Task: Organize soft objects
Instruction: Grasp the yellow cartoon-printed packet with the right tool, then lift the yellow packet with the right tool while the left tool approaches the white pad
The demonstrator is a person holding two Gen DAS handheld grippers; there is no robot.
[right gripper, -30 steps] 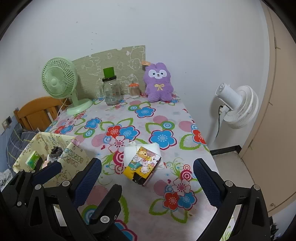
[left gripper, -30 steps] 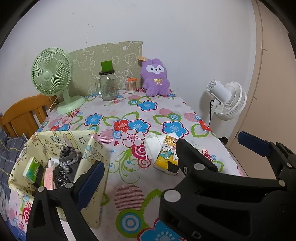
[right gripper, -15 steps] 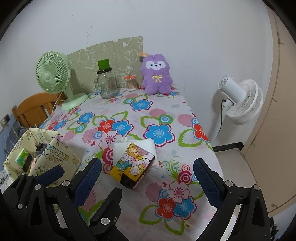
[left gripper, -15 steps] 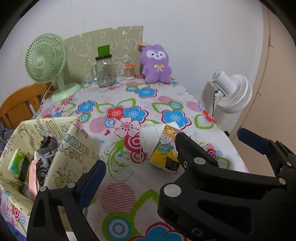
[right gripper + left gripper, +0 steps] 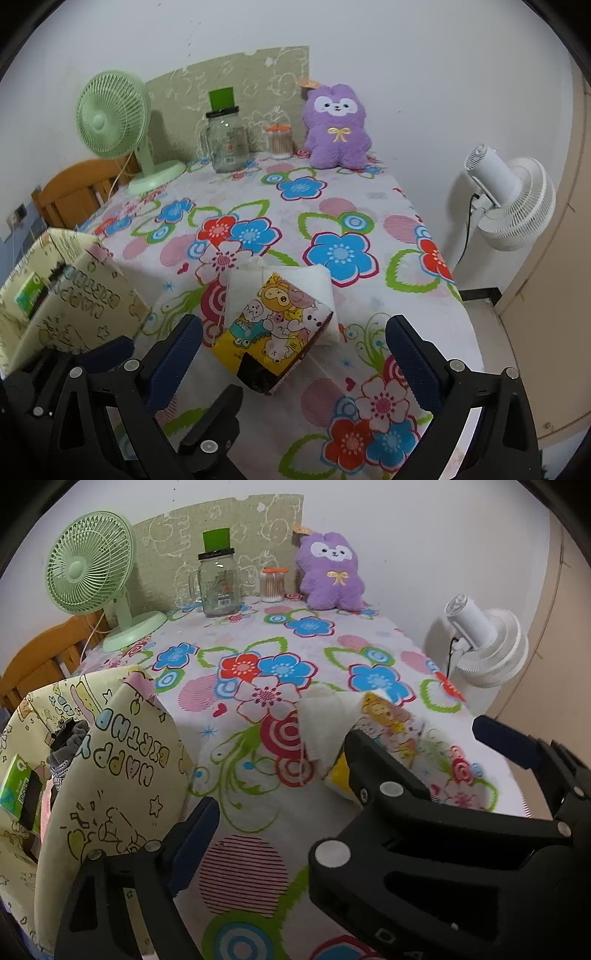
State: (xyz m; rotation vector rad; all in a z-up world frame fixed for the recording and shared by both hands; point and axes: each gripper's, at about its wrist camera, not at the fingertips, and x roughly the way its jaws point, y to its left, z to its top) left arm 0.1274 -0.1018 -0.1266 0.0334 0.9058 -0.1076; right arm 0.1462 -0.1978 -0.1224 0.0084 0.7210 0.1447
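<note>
Tissue pack (image 5: 275, 325) lying mid-table toward right edge, between right gripper (image 5: 295, 347) jaws gaping wide, untouched; left gripper (image 5: 155, 343) hanging beside fabric bin (image 5: 122, 760), jaws narrowing, nothing between.

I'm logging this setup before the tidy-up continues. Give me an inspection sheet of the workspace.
Surface: table under a flowered cloth.
Job's things: tissue pack lying mid-table; open gift bag at the left edge, already holding small items; purple plush upright at the back wall.
Clutter: green fan, glass jar, cotton swab pot.
Grippers: left gripper open, jaws just closing, nothing between; right gripper open, astride the pack.
Cables: fan cords.
Surroundings: white fan, wooden chair.
</note>
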